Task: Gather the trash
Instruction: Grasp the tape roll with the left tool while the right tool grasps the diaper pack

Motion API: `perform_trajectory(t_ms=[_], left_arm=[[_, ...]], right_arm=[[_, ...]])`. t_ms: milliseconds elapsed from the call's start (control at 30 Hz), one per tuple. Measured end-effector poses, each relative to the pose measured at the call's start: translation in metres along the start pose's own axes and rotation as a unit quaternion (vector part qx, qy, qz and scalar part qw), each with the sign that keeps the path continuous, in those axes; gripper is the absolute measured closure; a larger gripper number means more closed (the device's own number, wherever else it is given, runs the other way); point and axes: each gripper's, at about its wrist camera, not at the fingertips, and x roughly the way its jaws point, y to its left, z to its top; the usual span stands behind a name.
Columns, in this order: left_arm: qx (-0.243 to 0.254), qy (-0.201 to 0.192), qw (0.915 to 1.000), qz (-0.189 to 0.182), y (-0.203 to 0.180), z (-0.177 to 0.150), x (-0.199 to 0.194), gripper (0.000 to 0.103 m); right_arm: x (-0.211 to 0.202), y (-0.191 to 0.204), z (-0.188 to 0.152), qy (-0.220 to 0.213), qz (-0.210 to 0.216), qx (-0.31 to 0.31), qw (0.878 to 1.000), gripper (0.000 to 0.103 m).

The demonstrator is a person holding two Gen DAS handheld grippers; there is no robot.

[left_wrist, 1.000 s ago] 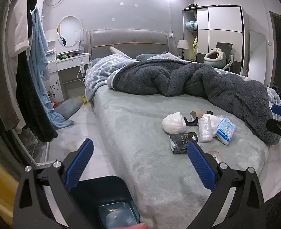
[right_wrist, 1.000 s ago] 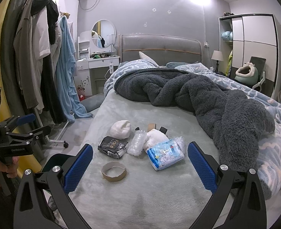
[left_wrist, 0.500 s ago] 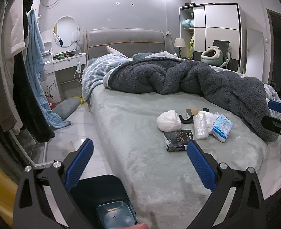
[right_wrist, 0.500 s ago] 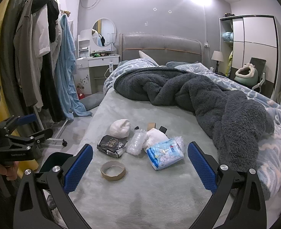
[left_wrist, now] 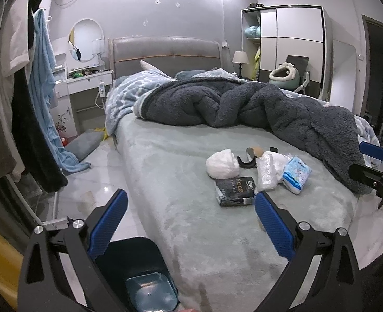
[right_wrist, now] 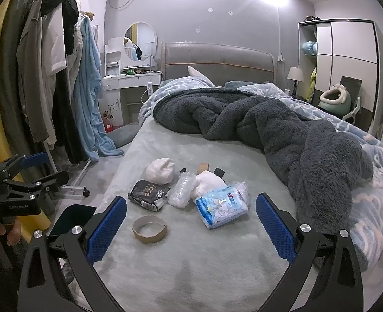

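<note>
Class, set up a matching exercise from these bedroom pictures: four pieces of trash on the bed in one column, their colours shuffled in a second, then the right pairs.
Things
1. tape ring
2. "face" pack
3. tissue pack
4. crumpled wad

Colours
A. white
B. brown
C. black
D. light blue

Pairs: 1-B, 2-C, 3-D, 4-A
</note>
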Motion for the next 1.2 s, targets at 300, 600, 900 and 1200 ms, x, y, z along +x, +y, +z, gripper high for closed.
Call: perform_trajectory(t_ms=[300, 600, 900, 1200], left_arm=[[0.005, 0.011, 0.9997, -0.019, -0.011, 0.0, 0.008, 0.004], [0.034, 0.036, 0.9973, -0.054, -0.034, -0.007, 0.021, 0.007], [0.056, 0.044, 0.9919, -0.105, -0.061, -0.01, 0.032, 0.008], [0.09, 0.075, 0.9852, -0.126, -0.082, -0.017, 0.058, 0.016]], right_arm=[[0.005, -0.011, -0.003, 0.006, -0.007, -0.009, 1.0, 0.003], [0.035, -0.024, -0.001, 0.036, 0.015, -0.011, 0.999, 0.003], [0.061, -0.051, -0.002, 0.055, 0.01, -0.008, 0.998, 0.003], [0.091, -0.06, -0.012, 0.089, 0.033, -0.035, 0.995, 0.003]])
